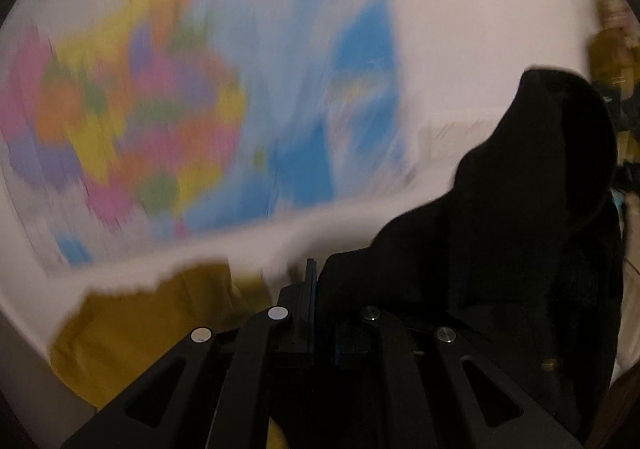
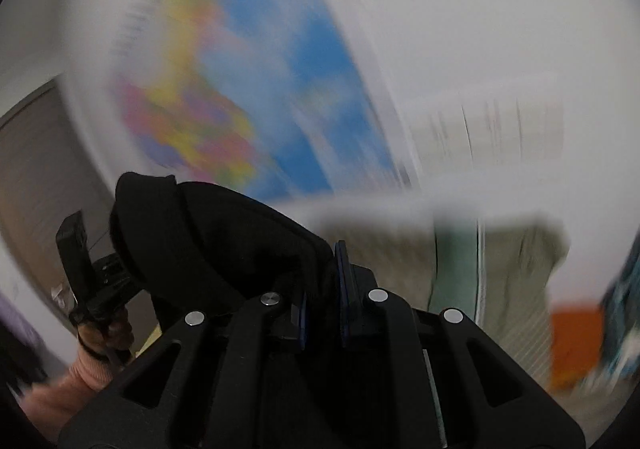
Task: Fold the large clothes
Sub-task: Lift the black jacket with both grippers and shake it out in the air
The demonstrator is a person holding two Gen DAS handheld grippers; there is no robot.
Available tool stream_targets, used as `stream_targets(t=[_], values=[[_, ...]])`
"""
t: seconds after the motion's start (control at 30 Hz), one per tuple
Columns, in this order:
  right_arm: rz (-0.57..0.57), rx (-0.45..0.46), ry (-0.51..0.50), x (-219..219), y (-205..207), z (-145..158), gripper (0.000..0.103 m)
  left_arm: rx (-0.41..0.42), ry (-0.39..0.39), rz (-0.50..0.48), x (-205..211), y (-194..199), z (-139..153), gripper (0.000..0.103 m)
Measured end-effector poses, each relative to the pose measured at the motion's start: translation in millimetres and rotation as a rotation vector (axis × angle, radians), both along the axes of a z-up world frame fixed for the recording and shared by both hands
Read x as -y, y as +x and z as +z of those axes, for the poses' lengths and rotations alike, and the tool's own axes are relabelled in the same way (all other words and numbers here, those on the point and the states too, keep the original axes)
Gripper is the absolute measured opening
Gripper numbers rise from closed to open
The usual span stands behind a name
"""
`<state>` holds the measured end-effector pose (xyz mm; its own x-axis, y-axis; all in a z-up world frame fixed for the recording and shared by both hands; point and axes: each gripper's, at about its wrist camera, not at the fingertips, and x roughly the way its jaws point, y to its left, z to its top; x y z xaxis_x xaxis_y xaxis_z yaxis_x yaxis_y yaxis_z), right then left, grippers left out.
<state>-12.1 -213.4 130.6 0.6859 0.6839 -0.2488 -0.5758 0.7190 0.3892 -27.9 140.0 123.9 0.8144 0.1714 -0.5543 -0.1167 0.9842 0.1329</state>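
Note:
A black garment (image 1: 520,209) rises in a bunched fold to the right of my left gripper (image 1: 318,283), which is shut on an edge of it; the cloth covers the right finger. In the right wrist view the same black garment (image 2: 208,241) stretches leftward from my right gripper (image 2: 324,289), whose blue pads pinch the fabric. The garment's far end reaches the left gripper (image 2: 74,241), held by a person's hand (image 2: 104,333) at the left. Both views are heavily motion-blurred.
A colourful wall map (image 1: 160,89) (image 2: 224,109) fills the background. A yellow cloth (image 1: 140,329) lies below the left gripper. Olive and green cloths (image 2: 500,269) and an orange thing (image 2: 576,345) lie at the right, a brown door (image 2: 36,177) at the left.

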Motion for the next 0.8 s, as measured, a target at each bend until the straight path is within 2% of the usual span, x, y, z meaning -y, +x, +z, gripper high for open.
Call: stream_targets(t=[0.03, 0.1, 0.13, 0.2, 0.23, 0.33, 0.47, 0.5, 0.53, 0.57, 0.6, 0.63, 0.67, 0.7, 0.73, 0.8], values=[[-0.030, -0.071, -0.026, -11.5, 34.4, -20.0, 0.012, -0.081, -0.010, 0.011, -6.7, 30.3, -33.0, 0.005], [-0.057, -0.160, -0.087, -28.1, 78.1, -50.8, 0.012, -0.189, -0.047, 0.022, -13.5, 65.3, -76.0, 0.004], [-0.069, -0.214, -0.079, -32.8, 102.0, -68.0, 0.012, -0.248, -0.050, 0.031, -17.2, 87.7, -101.6, 0.004], [-0.072, -0.285, -0.057, -30.3, 129.3, -94.3, 0.012, -0.290, -0.057, 0.037, -24.0, 115.3, -128.5, 0.004], [-0.097, -0.296, -0.050, -29.4, 141.2, -99.6, 0.011, -0.302, -0.087, 0.054, -32.4, 130.1, -137.6, 0.004], [-0.111, -0.336, 0.007, -19.0, 168.2, -107.3, 0.010, -0.299, -0.149, 0.033, -48.5, 153.9, -136.6, 0.004], [-0.156, -0.318, 0.037, 0.7, 187.7, -112.7, 0.002, -0.317, -0.144, 0.011, -45.8, 164.8, -148.7, 0.004], [-0.169, -0.322, 0.042, 3.7, 194.1, -115.7, 0.001, -0.333, -0.123, 0.009, -43.8, 169.3, -154.9, 0.008], [-0.187, -0.340, 0.036, 6.3, 200.7, -121.5, 0.001, -0.379, -0.101, 0.039, -45.7, 178.2, -167.9, 0.018], [-0.189, -0.384, 0.026, 5.4, 209.9, -131.1, 0.005, -0.442, -0.088, 0.098, -51.2, 187.1, -183.9, 0.029], [-0.176, -0.405, 0.019, 2.5, 214.2, -137.1, 0.006, -0.487, -0.074, 0.134, -55.4, 192.6, -195.0, 0.046], [-0.167, -0.419, -0.001, -2.8, 217.0, -143.5, 0.014, -0.515, -0.076, 0.157, -62.0, 196.0, -206.4, 0.046], [-0.153, -0.422, -0.031, -10.5, 218.0, -147.5, 0.036, -0.506, -0.093, 0.158, -65.9, 195.3, -208.8, 0.046], [-0.145, -0.419, -0.055, -15.6, 217.9, -148.7, 0.050, -0.489, -0.103, 0.154, -69.4, 192.6, -207.3, 0.047], [-0.139, -0.409, -0.094, -22.9, 216.0, -149.9, 0.070, -0.472, -0.103, 0.148, -71.3, 189.8, -204.4, 0.050], [-0.112, -0.387, -0.136, -32.6, 210.1, -151.9, 0.073, -0.418, -0.095, 0.131, -74.3, 179.4, -191.7, 0.058]])
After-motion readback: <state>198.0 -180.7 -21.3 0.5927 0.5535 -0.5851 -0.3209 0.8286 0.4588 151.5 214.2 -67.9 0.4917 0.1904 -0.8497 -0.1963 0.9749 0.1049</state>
